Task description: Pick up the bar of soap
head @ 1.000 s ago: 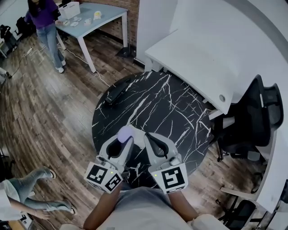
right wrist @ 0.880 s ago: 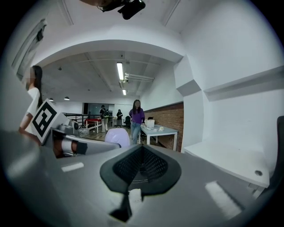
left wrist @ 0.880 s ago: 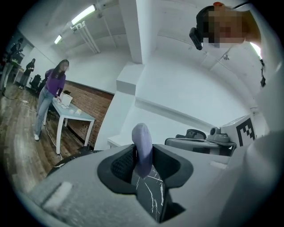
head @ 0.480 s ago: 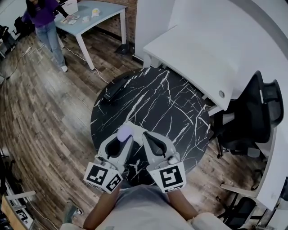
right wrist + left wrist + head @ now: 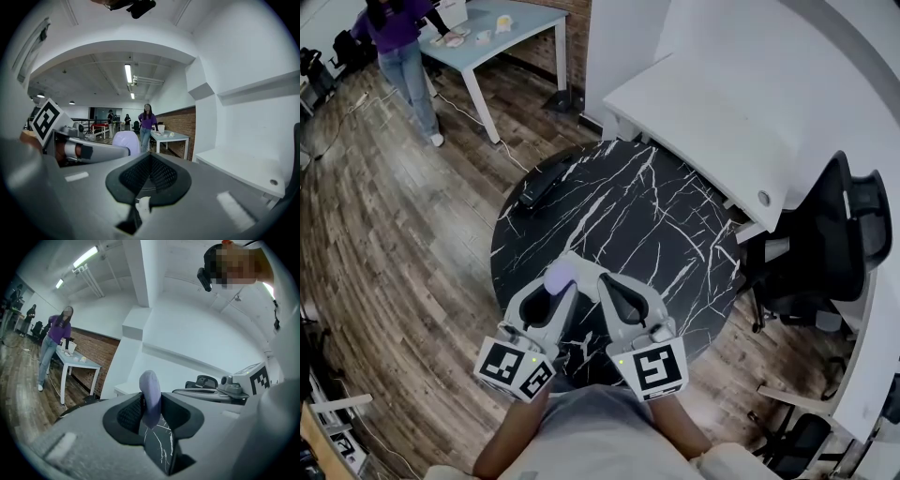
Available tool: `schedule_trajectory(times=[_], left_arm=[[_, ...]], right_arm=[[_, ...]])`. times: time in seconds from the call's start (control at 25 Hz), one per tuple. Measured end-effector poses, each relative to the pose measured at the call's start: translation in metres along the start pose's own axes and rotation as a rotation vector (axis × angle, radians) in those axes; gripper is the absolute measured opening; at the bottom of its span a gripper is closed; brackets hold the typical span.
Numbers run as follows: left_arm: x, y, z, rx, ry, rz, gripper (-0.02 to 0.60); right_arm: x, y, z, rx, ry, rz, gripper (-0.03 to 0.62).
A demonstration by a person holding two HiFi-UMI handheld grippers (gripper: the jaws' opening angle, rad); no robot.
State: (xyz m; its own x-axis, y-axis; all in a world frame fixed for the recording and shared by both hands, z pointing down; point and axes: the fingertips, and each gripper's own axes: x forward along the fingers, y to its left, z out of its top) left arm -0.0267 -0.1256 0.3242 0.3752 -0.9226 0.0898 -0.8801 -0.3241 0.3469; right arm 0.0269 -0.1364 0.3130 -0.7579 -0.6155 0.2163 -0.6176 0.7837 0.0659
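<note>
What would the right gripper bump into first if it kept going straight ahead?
Nothing close, it seems. The right gripper points past the soap, which is to its left. Farther on, the small table beside the person looks first in line, but depth is hard to judge.

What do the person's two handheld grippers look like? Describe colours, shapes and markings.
Both the left gripper and right gripper have light-grey curved shells, black textured claw pads, and a white cube with black square markers at the rear. The person wears a grey top.
</note>
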Motion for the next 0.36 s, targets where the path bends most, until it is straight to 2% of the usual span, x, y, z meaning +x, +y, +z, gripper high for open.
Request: schedule_trajectory(times=[0.36], left_arm=[[-0.0043, 0.0022, -0.0033, -0.006, -0.009, 0.001, 0.107]], right_arm=[[0.0022, 0.0031, -0.0034, 0.011, -0.006, 0.003, 0.0]])
